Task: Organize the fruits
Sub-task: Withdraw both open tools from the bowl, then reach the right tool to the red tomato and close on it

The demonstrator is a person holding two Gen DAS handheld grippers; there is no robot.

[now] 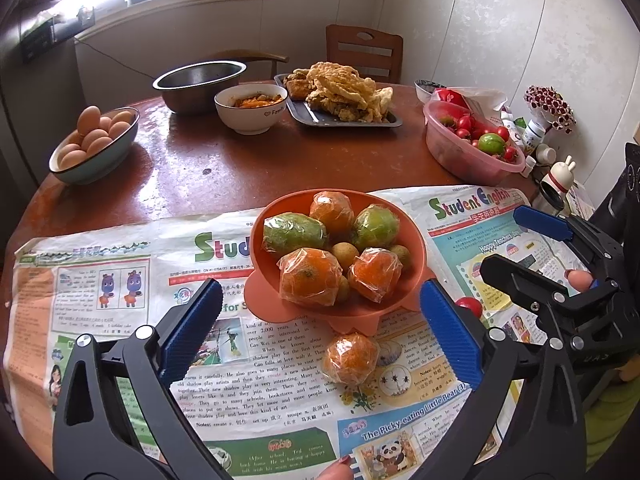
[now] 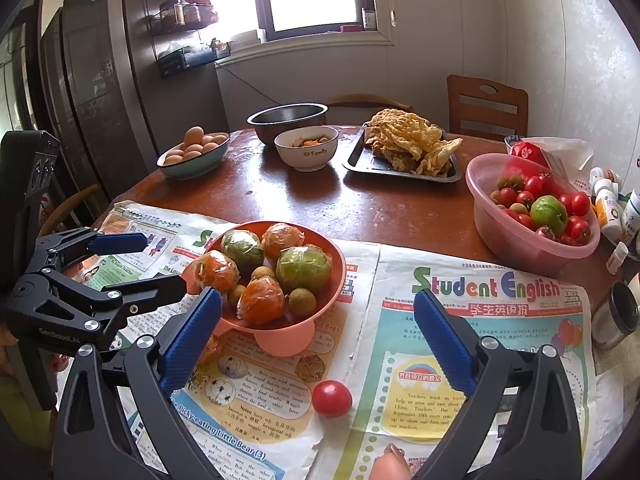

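Left wrist view: the left gripper [image 1: 320, 320] stands with its jaws spread wide and nothing between them, framing a wrapped orange [image 1: 351, 358] that lies loose on the newspaper [image 1: 120, 280] just near of the orange fruit bowl [image 1: 418, 258]; the bowl already holds several film-wrapped oranges and green fruits with small brown ones among them. A red tomato [image 1: 469, 306] lies on the paper to the right of the bowl, partly hidden by the gripper's right finger. The right gripper [image 1: 524, 244] shows at the right edge, also released. To do this step well, the jaws should descend on either side of the wrapped orange and close gently on its widest part, since the film looks slippery and the bowl's foot sits close behind. Right wrist view: the right gripper [image 2: 318, 326] is likewise spread and empty, with the red tomato [image 2: 331, 398] lying on the newspaper [image 2: 500, 320] between and below its fingers, near of the fruit bowl [image 2: 338, 266]. The left gripper [image 2: 160, 260] appears at left, released. A pink basin [image 2: 520, 256] of small tomatoes sits far right, probably the tomato's proper place; a light, centred squeeze would keep it from rolling.
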